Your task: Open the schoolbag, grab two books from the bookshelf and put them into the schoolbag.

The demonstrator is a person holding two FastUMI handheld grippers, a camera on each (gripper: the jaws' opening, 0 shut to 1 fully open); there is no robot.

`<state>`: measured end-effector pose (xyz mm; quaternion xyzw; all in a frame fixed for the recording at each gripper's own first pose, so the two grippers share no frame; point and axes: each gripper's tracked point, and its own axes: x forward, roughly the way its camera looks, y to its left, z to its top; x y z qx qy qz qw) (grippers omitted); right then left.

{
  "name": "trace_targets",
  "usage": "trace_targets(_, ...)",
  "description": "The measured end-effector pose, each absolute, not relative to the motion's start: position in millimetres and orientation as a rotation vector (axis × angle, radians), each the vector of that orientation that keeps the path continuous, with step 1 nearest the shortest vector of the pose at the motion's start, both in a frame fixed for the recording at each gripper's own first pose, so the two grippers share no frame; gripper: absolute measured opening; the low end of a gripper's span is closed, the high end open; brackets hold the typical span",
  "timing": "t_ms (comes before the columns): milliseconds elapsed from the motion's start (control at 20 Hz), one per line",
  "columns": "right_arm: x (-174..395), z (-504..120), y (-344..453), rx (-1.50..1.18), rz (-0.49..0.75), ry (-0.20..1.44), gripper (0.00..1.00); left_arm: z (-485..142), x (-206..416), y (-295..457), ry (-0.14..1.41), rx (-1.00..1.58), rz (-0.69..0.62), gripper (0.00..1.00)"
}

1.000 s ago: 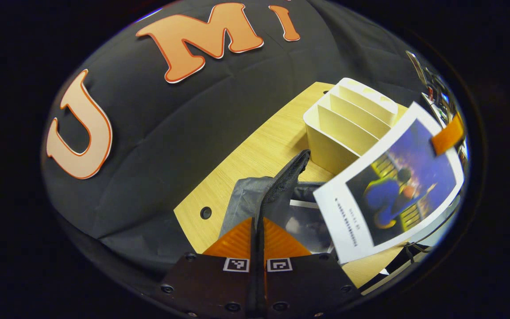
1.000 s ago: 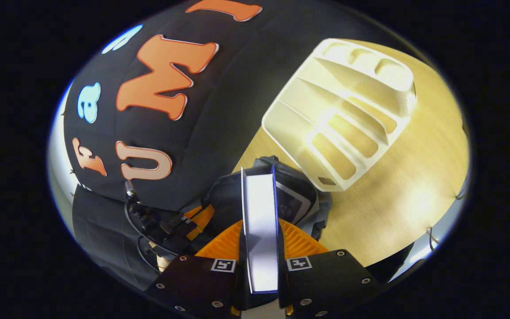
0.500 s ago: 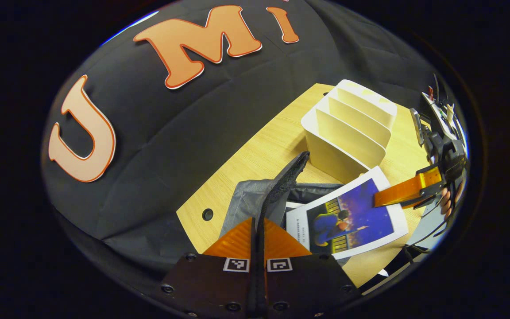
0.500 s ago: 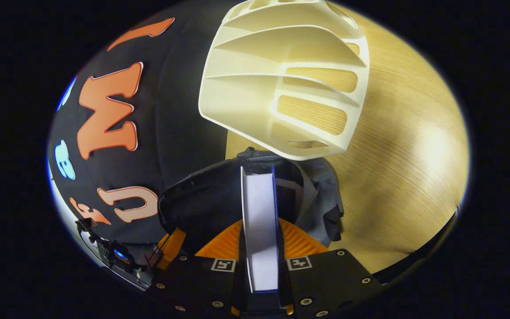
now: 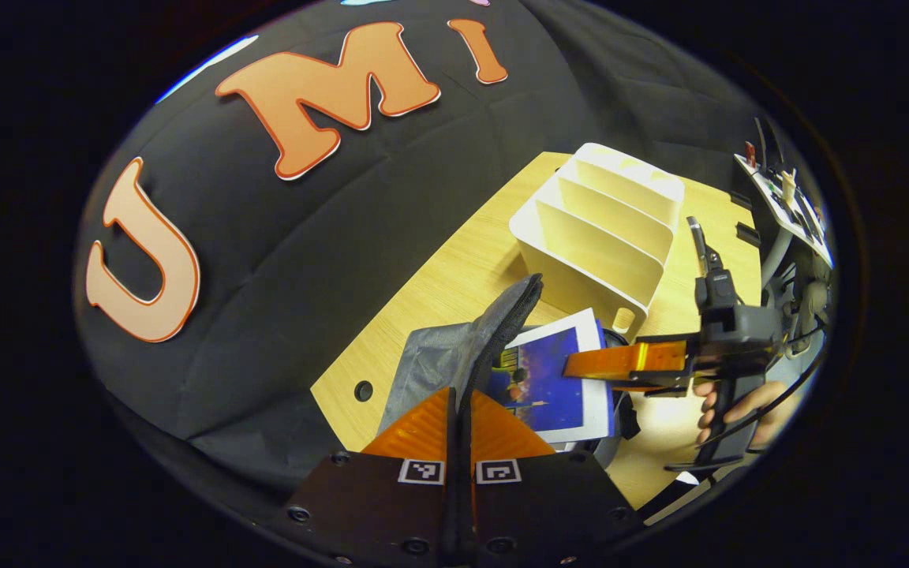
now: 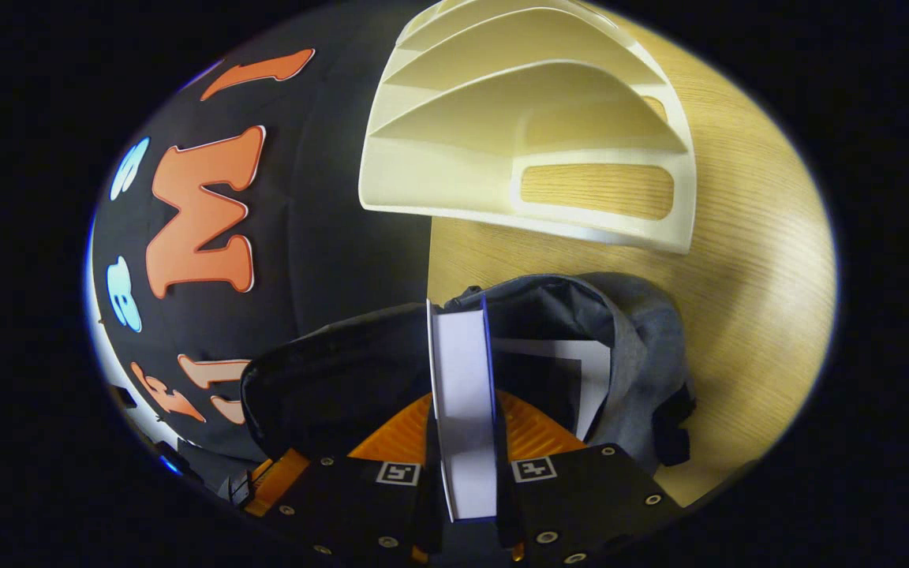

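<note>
The grey schoolbag [image 5: 435,359] lies on the wooden table with its mouth held open. My left gripper [image 5: 461,398] is shut on its black zipper edge [image 5: 514,308], which stands lifted. A book with a blue cover [image 5: 553,379] sits partly inside the opening, and my right gripper [image 5: 585,367] is shut on its right edge. In the right gripper view that book [image 6: 461,347] is edge-on between the right gripper's [image 6: 464,410] fingers, its far end inside the schoolbag [image 6: 628,339]. A second, white-edged book [image 6: 577,371] lies in the bag.
The cream bookshelf [image 5: 604,237] with slanted dividers stands just behind the bag, close to it in the right gripper view [image 6: 533,134]. Bare tabletop [image 6: 746,260] lies to the right. A hand [image 5: 738,410] holds the right gripper. A round hole [image 5: 360,390] marks the table near its edge.
The right gripper has carried the blue-covered book down and leftward, from above the bag into its mouth. The left gripper has kept its hold on the zipper edge and barely moved.
</note>
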<state>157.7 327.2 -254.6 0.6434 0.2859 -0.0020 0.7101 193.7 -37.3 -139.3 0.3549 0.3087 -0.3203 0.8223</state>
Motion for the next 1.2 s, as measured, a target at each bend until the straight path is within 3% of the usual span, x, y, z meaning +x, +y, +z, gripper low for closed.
trace_targets(200,166,-280,343,1.417,-0.095,0.719,0.35,-144,191,-38,0.66,0.749,-0.696,0.01)
trace_targets(450,154,-308,352,1.34,-0.203,0.883,0.56,-155,195,-30,0.683,0.721,-0.685,0.0)
trace_targets(650,140,-289,344,1.316,-0.182,0.921,0.96,-163,194,-26,0.715,0.637,-0.671,0.01)
trace_targets(1050,100,-260,267,1.108,-0.142,0.975,0.99,-182,171,-28,0.753,0.54,-0.64,0.01)
trace_targets(1100,94,-257,258,1.087,-0.132,0.982,0.99,-186,167,-29,0.759,0.525,-0.635,0.06)
trace_targets(1150,89,-254,247,1.064,-0.121,0.987,0.99,-189,162,-30,0.768,0.515,-0.629,0.01)
trace_targets(1200,81,-249,232,1.032,-0.103,0.999,0.99,-194,157,-28,0.779,0.514,-0.61,0.03)
